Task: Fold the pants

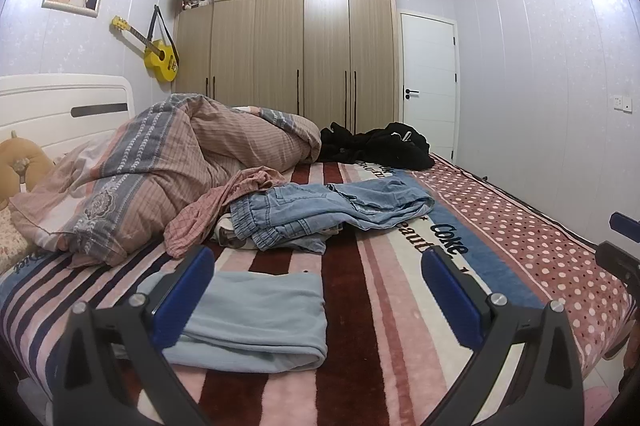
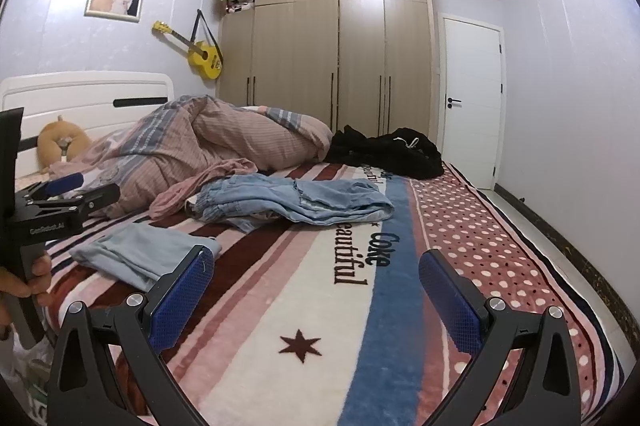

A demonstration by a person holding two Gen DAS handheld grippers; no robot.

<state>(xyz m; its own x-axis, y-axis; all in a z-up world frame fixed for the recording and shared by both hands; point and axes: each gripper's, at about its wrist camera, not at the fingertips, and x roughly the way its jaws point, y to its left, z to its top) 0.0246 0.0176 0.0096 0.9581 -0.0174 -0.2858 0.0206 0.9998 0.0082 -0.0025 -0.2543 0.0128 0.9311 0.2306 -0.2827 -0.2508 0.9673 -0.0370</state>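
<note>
Crumpled blue denim pants point(image 1: 336, 214) lie in a heap in the middle of the striped bed blanket point(image 1: 392, 306), also in the right wrist view point(image 2: 296, 202). A folded light-blue garment point(image 1: 260, 322) lies near the front edge, just ahead of my left gripper point(image 1: 320, 302), which is open and empty above it. My right gripper point(image 2: 316, 298) is open and empty, hovering over the bare blanket point(image 2: 320, 306) to the right of the folded garment point(image 2: 140, 254). The left gripper also shows at the left of the right wrist view point(image 2: 68, 194).
A bunched pink and grey quilt point(image 1: 172, 170) fills the bed's left side, with a pink checked cloth point(image 1: 224, 206) spilling toward the denim. Black clothes point(image 1: 376, 146) lie at the far end. Wardrobe point(image 1: 304, 46) and door point(image 1: 428, 82) stand behind.
</note>
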